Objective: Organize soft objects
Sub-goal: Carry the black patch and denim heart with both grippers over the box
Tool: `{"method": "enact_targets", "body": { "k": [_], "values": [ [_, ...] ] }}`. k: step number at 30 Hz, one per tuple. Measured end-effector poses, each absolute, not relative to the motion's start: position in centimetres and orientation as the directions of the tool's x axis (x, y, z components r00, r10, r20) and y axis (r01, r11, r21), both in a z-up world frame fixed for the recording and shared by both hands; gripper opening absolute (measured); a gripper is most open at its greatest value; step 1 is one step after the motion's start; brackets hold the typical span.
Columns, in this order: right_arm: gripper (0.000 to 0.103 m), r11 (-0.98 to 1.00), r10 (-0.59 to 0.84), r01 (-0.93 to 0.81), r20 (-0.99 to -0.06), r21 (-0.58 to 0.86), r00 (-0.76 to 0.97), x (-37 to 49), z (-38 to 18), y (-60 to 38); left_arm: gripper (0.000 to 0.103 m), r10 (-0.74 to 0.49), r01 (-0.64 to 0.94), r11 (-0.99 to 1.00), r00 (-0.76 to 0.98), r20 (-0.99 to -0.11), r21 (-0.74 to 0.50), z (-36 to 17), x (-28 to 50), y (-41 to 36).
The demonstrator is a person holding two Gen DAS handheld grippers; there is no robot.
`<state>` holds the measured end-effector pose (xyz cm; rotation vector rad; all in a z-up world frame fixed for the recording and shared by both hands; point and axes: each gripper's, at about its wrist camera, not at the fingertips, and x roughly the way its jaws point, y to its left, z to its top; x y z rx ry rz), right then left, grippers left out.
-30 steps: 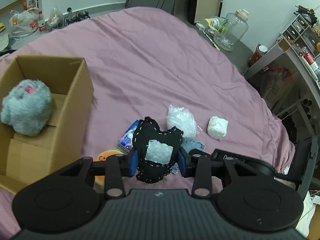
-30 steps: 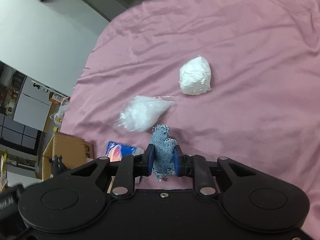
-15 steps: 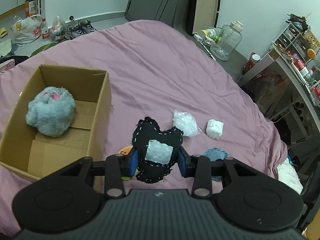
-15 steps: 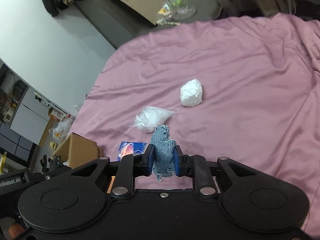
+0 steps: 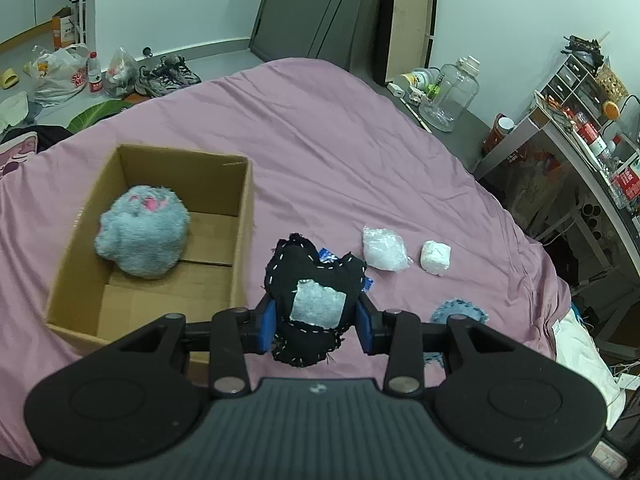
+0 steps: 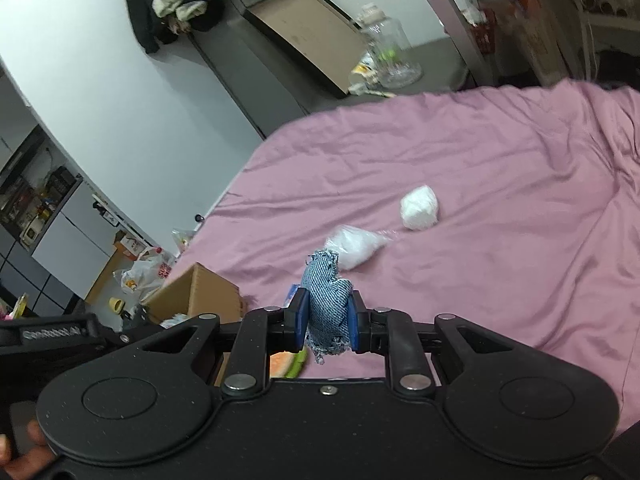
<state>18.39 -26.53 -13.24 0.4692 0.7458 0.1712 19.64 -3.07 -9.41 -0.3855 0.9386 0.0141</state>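
My left gripper [image 5: 316,322] is shut on a black heart-shaped cushion [image 5: 314,280] with white stitching and a grey patch, held above the pink bedspread [image 5: 320,152]. To its left stands an open cardboard box [image 5: 243,236] holding a grey plush toy [image 5: 142,232]. My right gripper [image 6: 326,320] is shut on a blue denim pad [image 6: 326,304], which also shows in the left wrist view as the denim pad [image 5: 460,312]. A clear bag of white stuffing [image 5: 382,244] [image 6: 356,244] and a white wad [image 5: 436,256] [image 6: 419,208] lie on the bed ahead.
A blue packet [image 5: 327,256] peeks out behind the cushion. An orange and green item [image 6: 288,362] lies under the right gripper. A glass jar [image 5: 450,96] and a cluttered desk [image 5: 580,132] stand beyond the bed's right edge; shoes and bags [image 5: 64,76] sit on the floor.
Both grippers have risen and drawn back with their loads. The box now shows whole in the left wrist view; the right wrist view has tilted up toward the room.
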Motion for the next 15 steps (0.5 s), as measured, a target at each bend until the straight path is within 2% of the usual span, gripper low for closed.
{"method": "enact_targets", "body": {
  "k": [15],
  "values": [
    [0.02, 0.885, 0.346, -0.04, -0.598, 0.464, 0.723, 17.7, -9.8, -22.2, 0.039, -0.143, -0.216, 0.913, 0.624, -0.768, -0.345, -8.5, 18.1, 1.4]
  ]
}}
